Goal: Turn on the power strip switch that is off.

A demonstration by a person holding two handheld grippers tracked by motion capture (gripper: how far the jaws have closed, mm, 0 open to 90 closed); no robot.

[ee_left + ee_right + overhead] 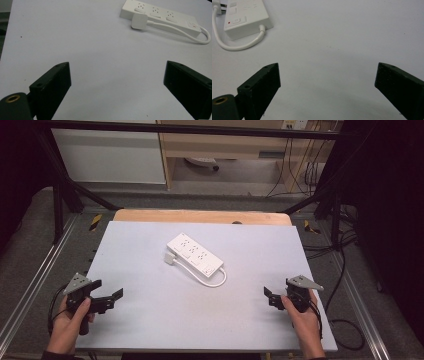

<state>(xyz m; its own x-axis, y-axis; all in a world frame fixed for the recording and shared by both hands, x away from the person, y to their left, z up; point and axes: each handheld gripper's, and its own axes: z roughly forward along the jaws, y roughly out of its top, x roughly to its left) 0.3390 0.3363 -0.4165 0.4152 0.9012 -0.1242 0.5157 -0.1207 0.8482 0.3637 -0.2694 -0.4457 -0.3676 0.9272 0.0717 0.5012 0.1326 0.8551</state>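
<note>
A white power strip [194, 257] lies mid-tabletop [150, 320], well apart from each wide-jawed hand-held gripper, left [109, 298] and right [272, 297].

In the right gripper view, the power strip [247, 20] is cut off by the top and left edges, so its sockets stay out of sight. Its cable [234, 45] also leaves at the left edge. The marking on the switch [210, 267] is too small to read.
</note>
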